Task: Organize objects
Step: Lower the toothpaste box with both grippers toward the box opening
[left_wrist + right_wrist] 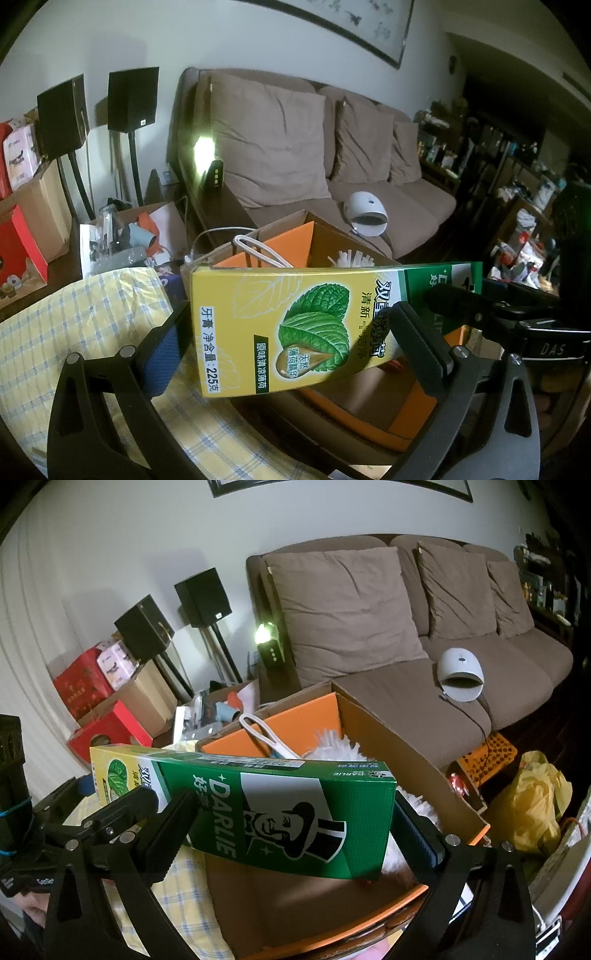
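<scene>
Step in hand: the toothpaste box (295, 325) hangs lengthwise over the open cardboard box (413, 753) — the job, by the look of it, is to lower it inside.
Doing it well: keep the carton level, let one side go first, and steer its green end clear of the white fluffy thing (332, 742) and the white cord loop (258, 731) already inside.
Left hand-held gripper (291, 332): spread wide around the yellow end, its pads at the carton's two long edges — apparently holding it.
Right hand-held gripper (291, 823): spread just as wide at the green end; the left pad looks to touch the carton, the right contact is hidden.
Pose: both point forward toward the sofa (406, 664), side by side, tilted slightly down over the checked cloth (92, 314).
</scene>
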`<state>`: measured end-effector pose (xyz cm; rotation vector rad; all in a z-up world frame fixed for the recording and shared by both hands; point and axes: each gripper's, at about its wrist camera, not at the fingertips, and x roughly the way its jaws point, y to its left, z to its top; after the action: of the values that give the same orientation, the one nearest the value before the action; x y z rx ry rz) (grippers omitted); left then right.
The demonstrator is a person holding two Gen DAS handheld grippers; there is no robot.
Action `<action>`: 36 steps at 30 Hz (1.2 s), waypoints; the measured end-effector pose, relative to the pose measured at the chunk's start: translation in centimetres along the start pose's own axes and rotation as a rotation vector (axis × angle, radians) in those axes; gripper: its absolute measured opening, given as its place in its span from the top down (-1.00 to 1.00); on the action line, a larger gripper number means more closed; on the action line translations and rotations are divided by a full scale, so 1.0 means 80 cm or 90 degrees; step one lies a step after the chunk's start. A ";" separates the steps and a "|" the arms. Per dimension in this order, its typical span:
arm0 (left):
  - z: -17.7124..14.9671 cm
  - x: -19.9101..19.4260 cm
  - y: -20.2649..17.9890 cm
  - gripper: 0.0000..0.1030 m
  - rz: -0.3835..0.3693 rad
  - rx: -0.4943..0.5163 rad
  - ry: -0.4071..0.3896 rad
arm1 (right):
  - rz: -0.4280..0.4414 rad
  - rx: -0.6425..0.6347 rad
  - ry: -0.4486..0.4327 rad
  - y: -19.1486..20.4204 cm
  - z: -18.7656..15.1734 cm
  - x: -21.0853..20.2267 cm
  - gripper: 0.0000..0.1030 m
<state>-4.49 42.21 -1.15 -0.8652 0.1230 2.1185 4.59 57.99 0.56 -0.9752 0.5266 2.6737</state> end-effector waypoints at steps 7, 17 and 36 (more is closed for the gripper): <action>0.000 0.002 0.000 -1.00 0.000 0.000 0.001 | -0.004 -0.002 0.005 0.001 -0.002 0.004 -0.96; -0.002 0.003 0.001 -1.00 0.006 0.009 0.003 | -0.001 0.000 0.005 0.001 -0.001 0.005 -0.96; -0.003 0.011 -0.001 -0.99 0.004 0.007 0.024 | -0.005 0.006 0.013 -0.008 -0.004 0.009 -0.95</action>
<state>-4.70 42.77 -1.87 -0.8987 0.1574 2.1057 4.49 58.49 -0.28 -1.0016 0.5375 2.6550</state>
